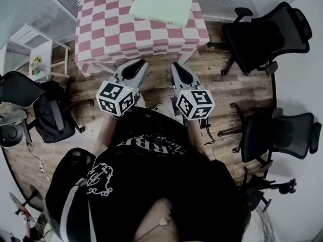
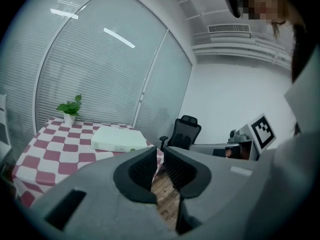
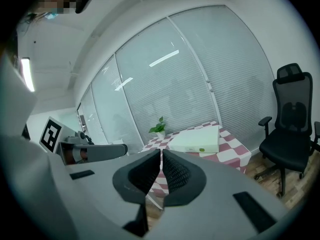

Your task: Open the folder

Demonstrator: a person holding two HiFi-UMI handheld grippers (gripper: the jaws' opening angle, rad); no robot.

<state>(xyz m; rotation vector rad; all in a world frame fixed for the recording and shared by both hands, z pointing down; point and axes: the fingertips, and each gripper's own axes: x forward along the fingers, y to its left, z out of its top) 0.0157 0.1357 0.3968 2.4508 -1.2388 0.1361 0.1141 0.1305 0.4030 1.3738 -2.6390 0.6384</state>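
Folder (image 1: 161,5) lies closed on the checked table (image 1: 101,24), untouched and well ahead. Both the left gripper (image 1: 138,68) and right gripper (image 1: 176,69) aim at it, clenched empty, seemingly lining up the approach.

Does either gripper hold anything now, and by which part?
Nothing is held. Left gripper and right gripper are shut and empty; the folder lies on the table, untouched.

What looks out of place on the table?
Nothing stands out. The folder lies flat and closed on the checkered table, the potted plant stands upright, and the left claw and right claw are shut, empty, short of the table.
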